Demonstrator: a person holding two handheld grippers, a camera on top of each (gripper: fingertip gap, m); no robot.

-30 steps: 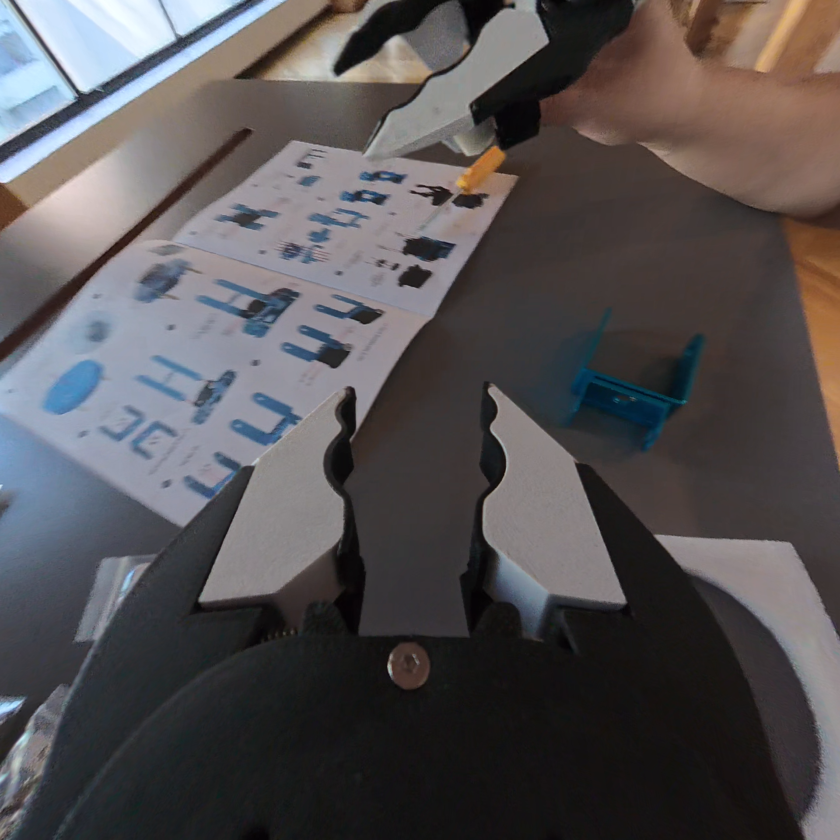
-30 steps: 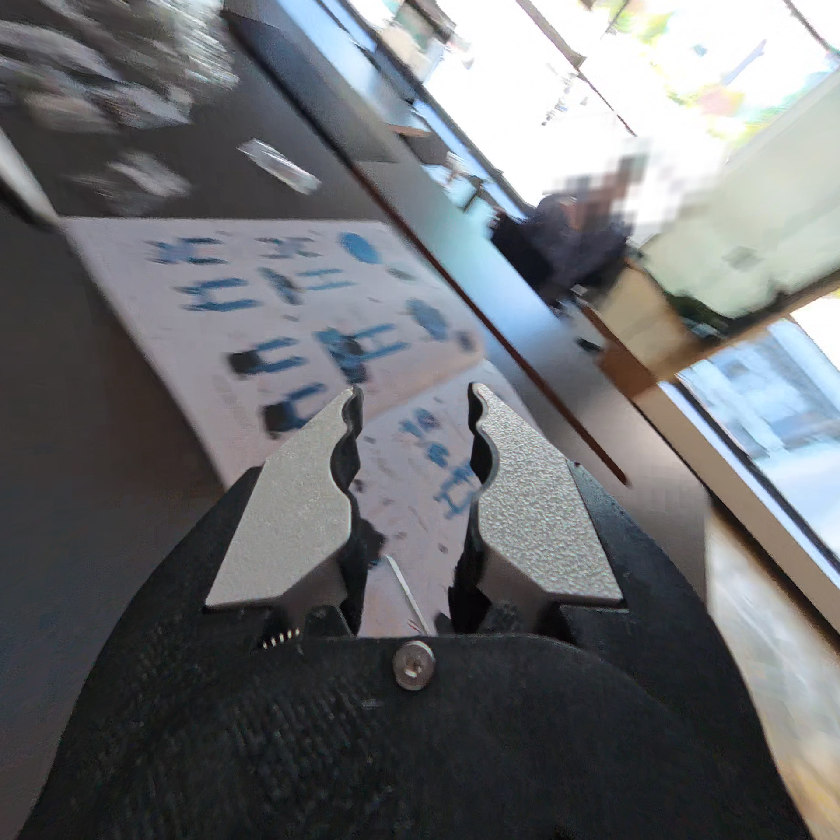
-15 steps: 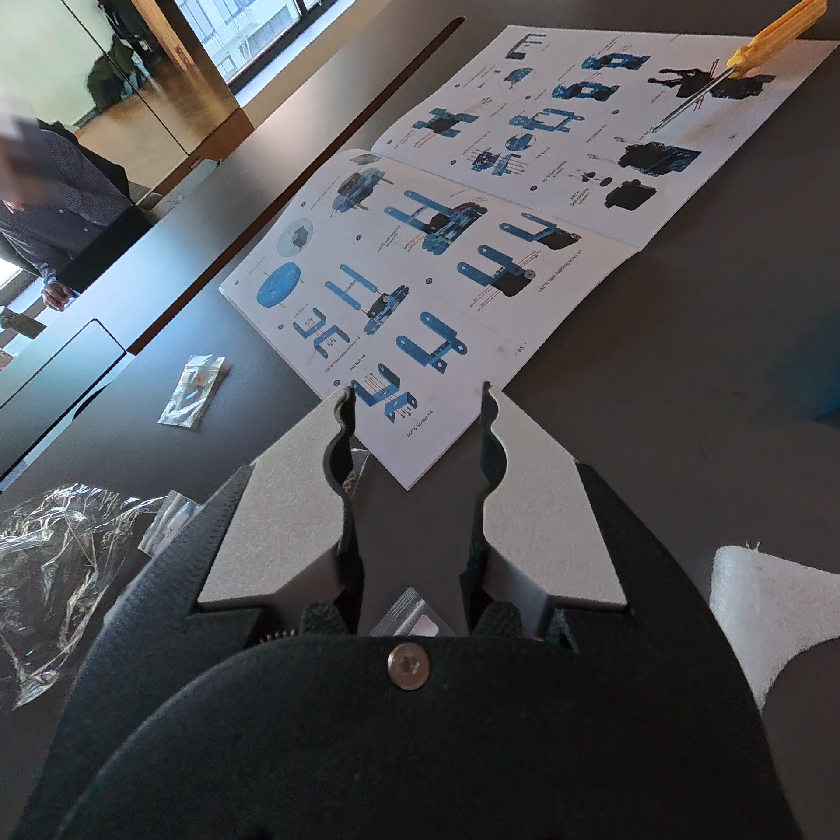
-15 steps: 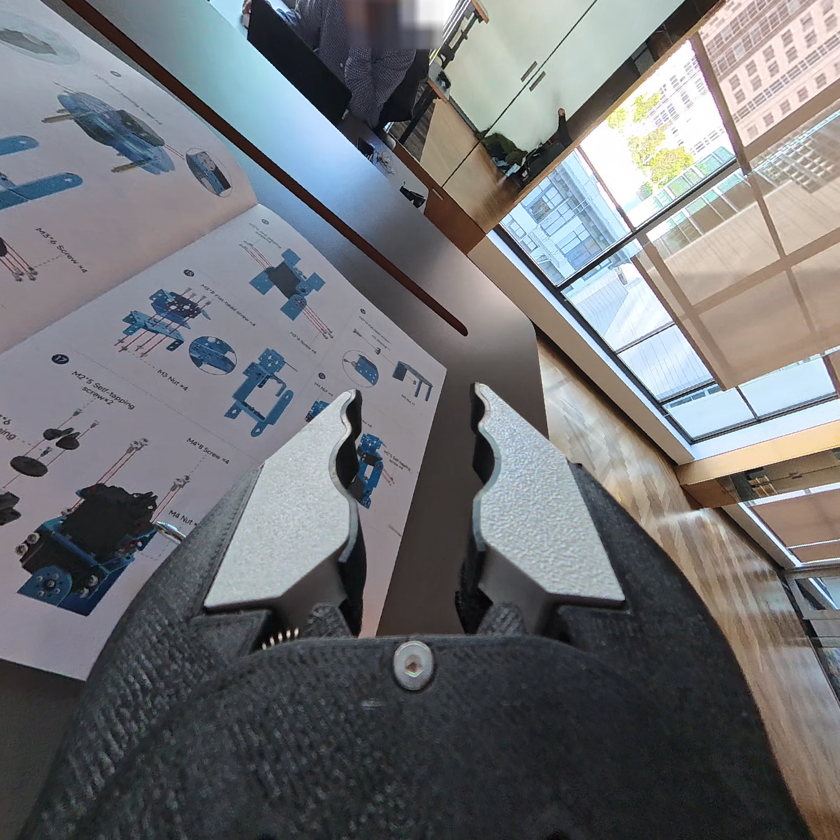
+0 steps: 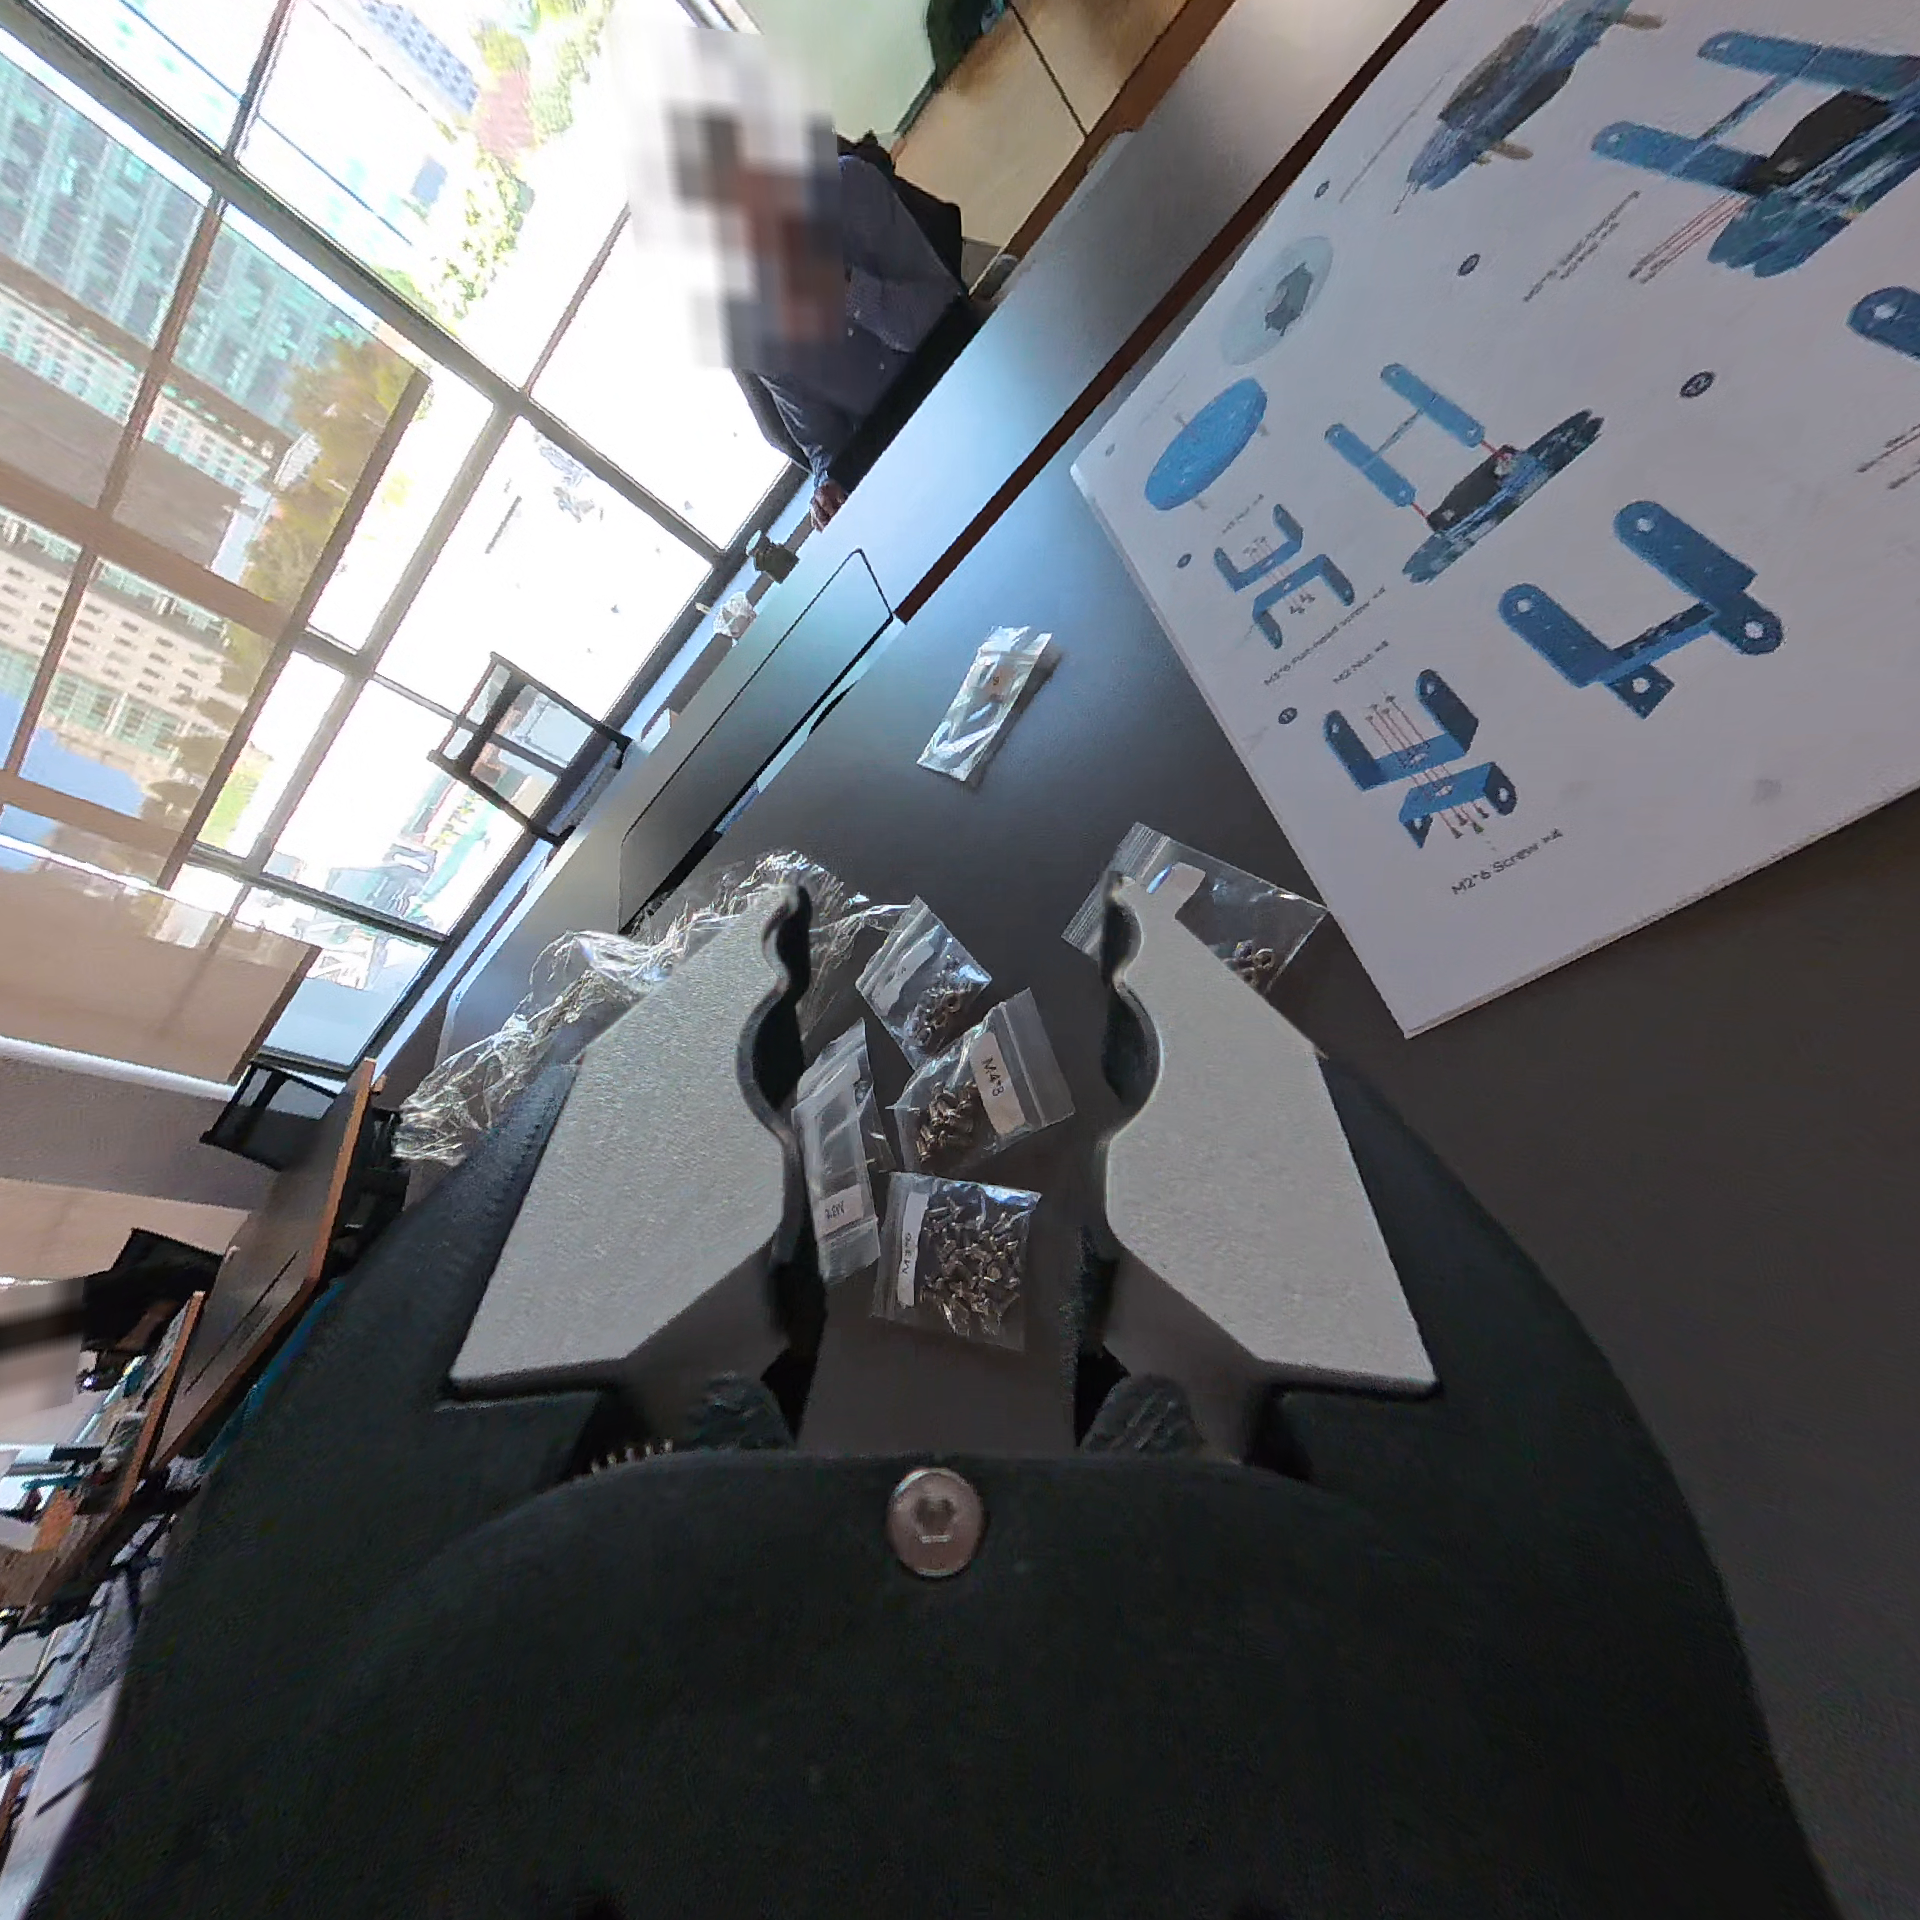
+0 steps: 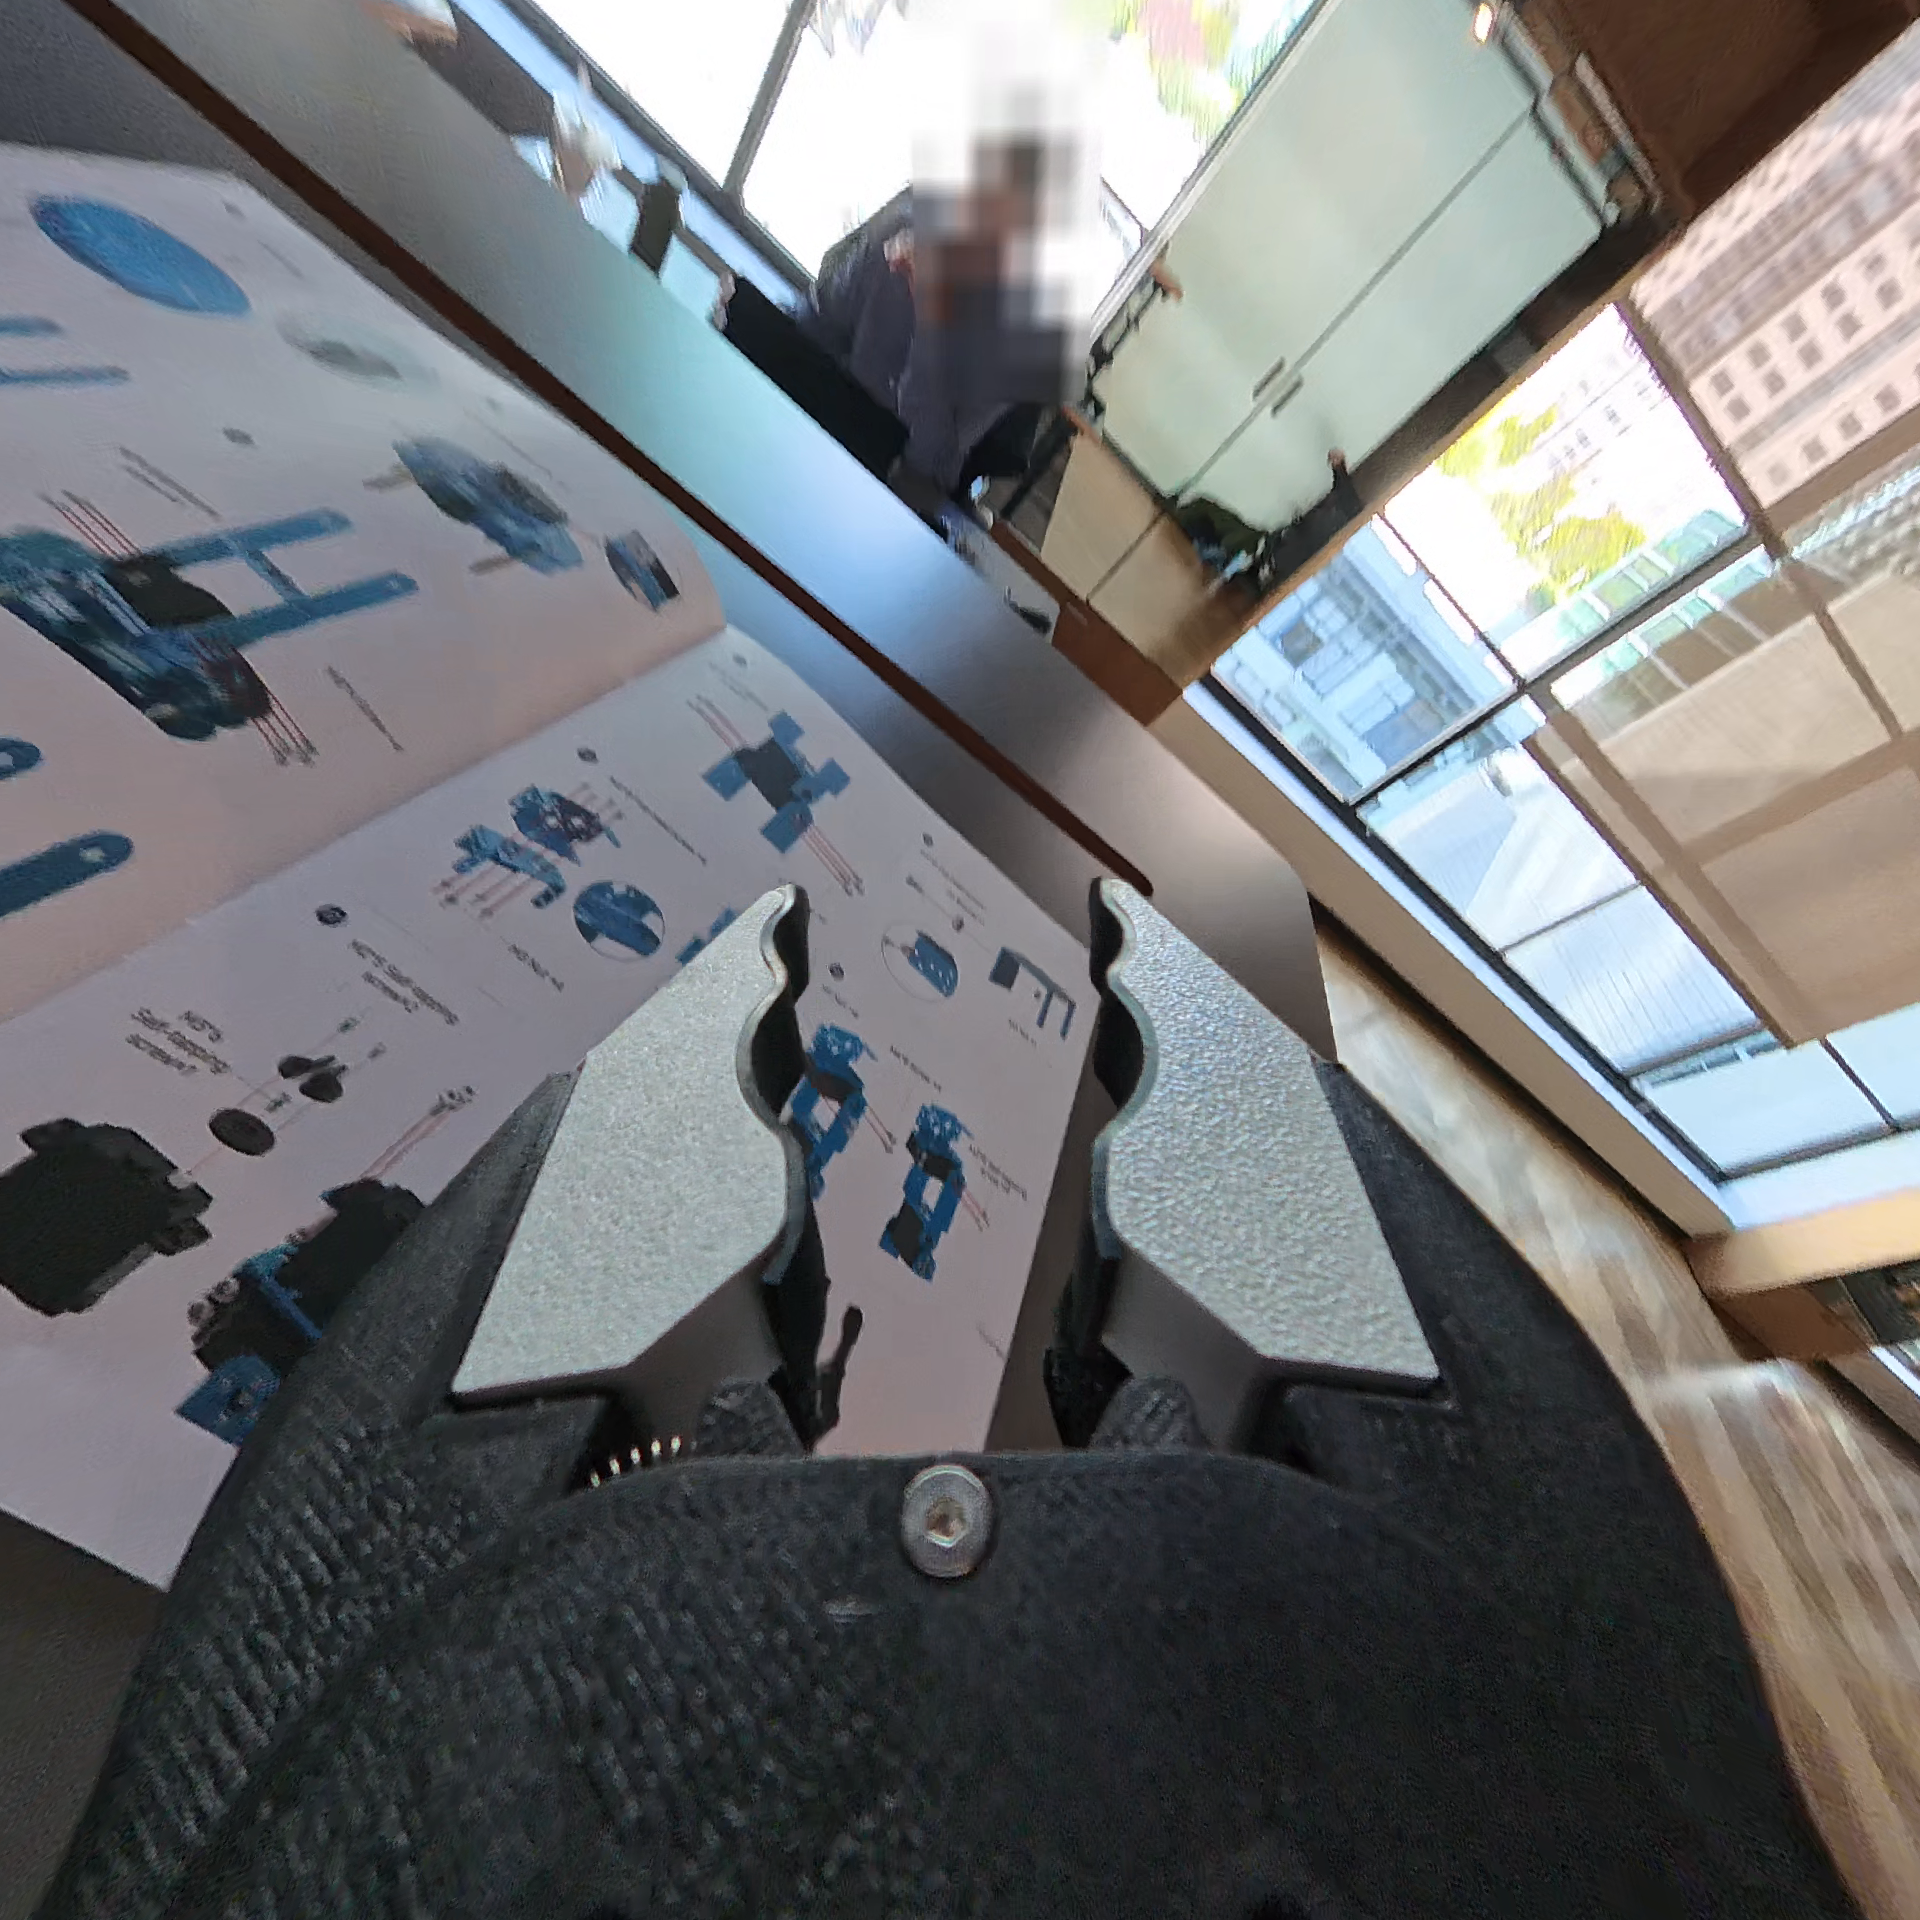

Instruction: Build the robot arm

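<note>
My left gripper is open and empty, above a cluster of small clear bags of screws on the dark table; several bags show between its jaws. An open instruction booklet with blue part drawings lies to the right of them. My right gripper is open and empty, hovering over the far page of the same booklet, near the table's far end.
A single small bag lies apart toward the table's far side. Crumpled clear plastic wrap lies left of the bags. A person sits at the far side, also in the right wrist view. Windows and wooden floor lie beyond. The tips of one gripper are about 35 centimeters away from the tips of the other.
My left gripper swung left from the booklet and blue bracket to over the screw bags. My right gripper moved across the booklet and tilted; both stayed open.
</note>
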